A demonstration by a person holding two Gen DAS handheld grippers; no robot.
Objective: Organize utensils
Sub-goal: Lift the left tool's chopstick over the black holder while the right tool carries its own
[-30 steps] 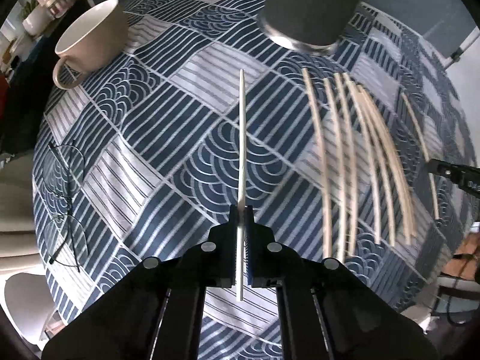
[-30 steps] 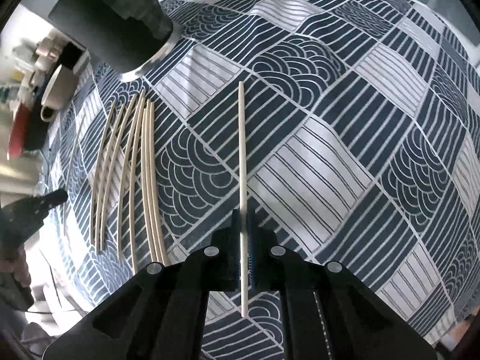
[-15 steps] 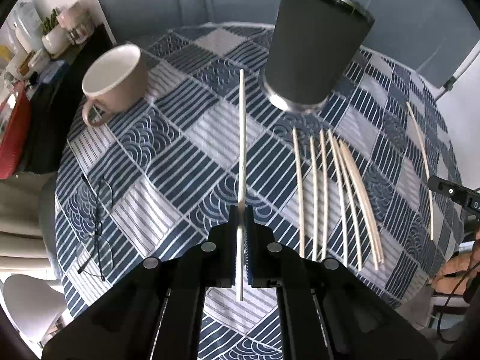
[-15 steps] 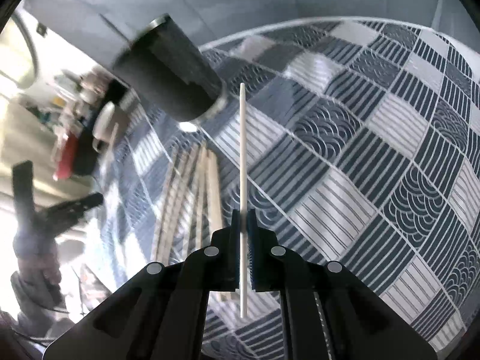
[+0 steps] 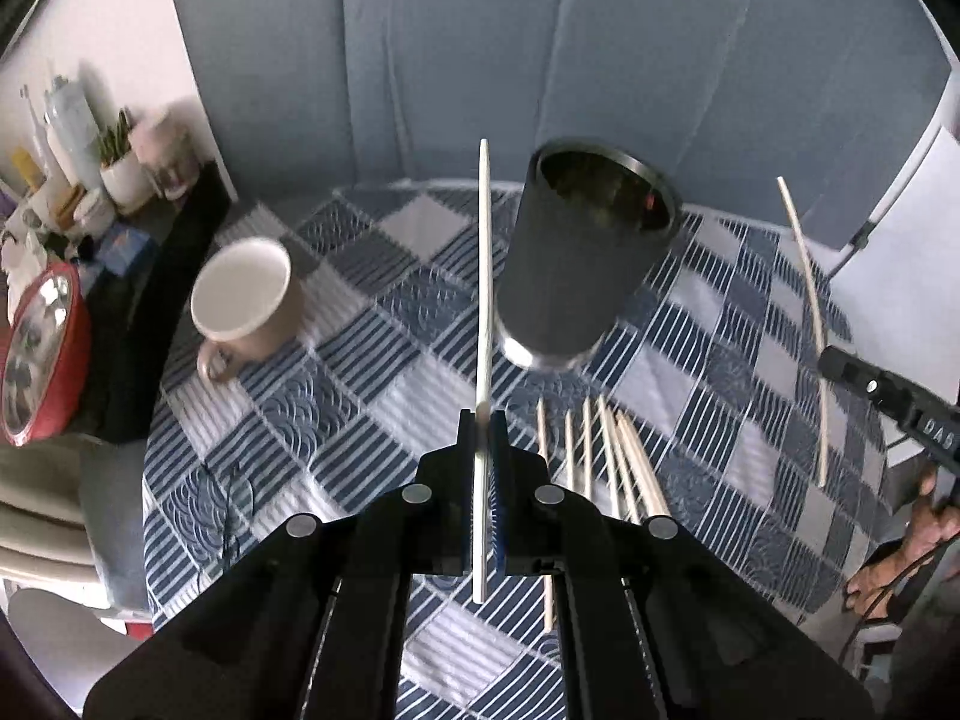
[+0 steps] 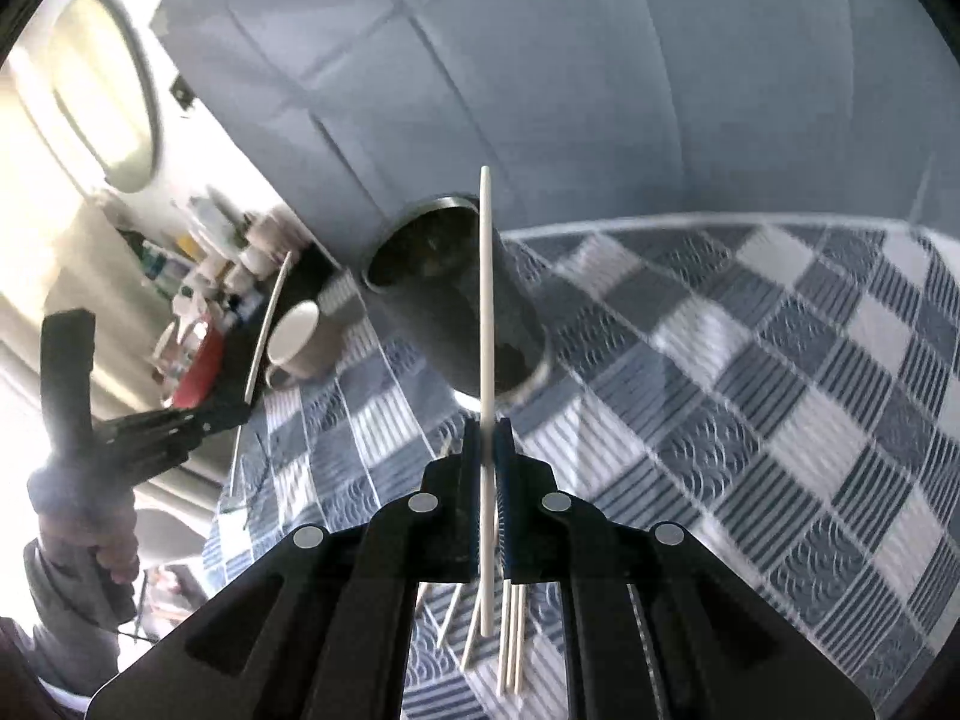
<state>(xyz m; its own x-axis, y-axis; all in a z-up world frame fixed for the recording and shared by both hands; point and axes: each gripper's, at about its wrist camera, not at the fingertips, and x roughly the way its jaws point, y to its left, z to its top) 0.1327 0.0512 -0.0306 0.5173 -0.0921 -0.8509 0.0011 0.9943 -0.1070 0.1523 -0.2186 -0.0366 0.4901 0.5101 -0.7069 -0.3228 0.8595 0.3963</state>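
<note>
My left gripper (image 5: 482,420) is shut on a pale chopstick (image 5: 485,276), held in the air with its tip pointing past the left side of the tall dark tumbler (image 5: 585,264). My right gripper (image 6: 491,432) is shut on a second chopstick (image 6: 486,276), which crosses in front of the tumbler (image 6: 432,282). Each gripper shows in the other's view: the right gripper (image 5: 825,363) at the right edge with its chopstick (image 5: 807,276), and the left gripper (image 6: 240,411) at the left with its chopstick (image 6: 267,324). Several loose chopsticks (image 5: 606,462) lie on the cloth in front of the tumbler.
A beige mug (image 5: 246,294) stands left of the tumbler on the blue patterned tablecloth (image 5: 372,396). Wire glasses (image 5: 225,504) lie near the cloth's left edge. A red clock (image 5: 39,348) and a cluttered dark shelf sit beyond it. A person's hand (image 5: 924,516) holds the right gripper.
Both grippers have risen off the table with their chopsticks and tilted upward. The tumbler's open mouth and the blue wall behind have come into view.
</note>
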